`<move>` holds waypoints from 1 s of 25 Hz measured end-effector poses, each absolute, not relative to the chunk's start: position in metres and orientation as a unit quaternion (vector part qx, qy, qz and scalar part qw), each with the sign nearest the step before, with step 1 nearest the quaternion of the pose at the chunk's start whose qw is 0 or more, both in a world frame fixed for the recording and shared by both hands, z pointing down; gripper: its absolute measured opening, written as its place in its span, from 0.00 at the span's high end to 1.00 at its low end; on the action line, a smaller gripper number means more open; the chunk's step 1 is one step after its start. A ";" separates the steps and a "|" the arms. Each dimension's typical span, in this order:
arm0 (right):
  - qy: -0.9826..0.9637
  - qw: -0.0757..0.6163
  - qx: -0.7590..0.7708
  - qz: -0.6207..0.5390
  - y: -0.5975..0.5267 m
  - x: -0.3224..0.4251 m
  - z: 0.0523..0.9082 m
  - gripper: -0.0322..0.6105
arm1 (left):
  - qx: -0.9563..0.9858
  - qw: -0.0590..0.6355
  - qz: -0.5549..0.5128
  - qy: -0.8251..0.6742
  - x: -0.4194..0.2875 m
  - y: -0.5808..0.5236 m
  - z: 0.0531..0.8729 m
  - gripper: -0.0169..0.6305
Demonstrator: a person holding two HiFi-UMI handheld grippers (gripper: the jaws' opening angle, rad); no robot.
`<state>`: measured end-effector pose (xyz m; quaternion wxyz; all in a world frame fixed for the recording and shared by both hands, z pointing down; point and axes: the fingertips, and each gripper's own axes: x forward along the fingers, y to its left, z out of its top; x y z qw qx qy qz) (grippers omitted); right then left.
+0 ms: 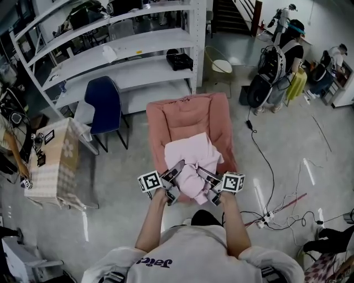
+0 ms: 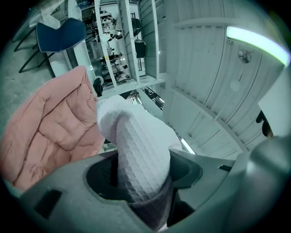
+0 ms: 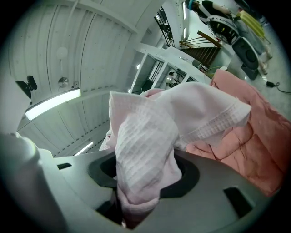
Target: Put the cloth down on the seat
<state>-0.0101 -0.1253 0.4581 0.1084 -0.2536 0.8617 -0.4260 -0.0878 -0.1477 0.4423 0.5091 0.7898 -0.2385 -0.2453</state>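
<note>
Forearms [image 1: 152, 221] outstretched, left hand-held gripper [image 1: 176, 169] clamped, right hand-held gripper [image 1: 203, 176] clamped

Two grippers — left gripper [image 1: 176, 178], right gripper [image 1: 207, 182]. One cloth [image 1: 191, 157], one pink seat [image 1: 188, 119]. One blue chair [image 1: 103, 105] — one shelving unit [image 1: 138, 44].

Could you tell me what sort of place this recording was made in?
Likely a workshop or lab space, not a home: white metal shelving, loose cables and a power strip on the bare floor, stairs beyond.
</note>
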 end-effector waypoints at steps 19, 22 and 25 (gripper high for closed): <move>0.834 0.067 -0.244 -0.489 -0.295 0.026 0.537 0.61 | 0.745 0.559 -0.244 -0.271 -0.054 -0.313 0.528 0.60; 0.819 0.066 -0.255 -0.510 -0.315 0.038 0.562 0.60 | 0.732 0.579 -0.232 -0.274 -0.043 -0.335 0.554 0.60; 0.803 0.060 -0.266 -0.529 -0.334 0.045 0.592 0.60 | 0.731 0.585 -0.214 -0.279 -0.036 -0.356 0.582 0.60</move>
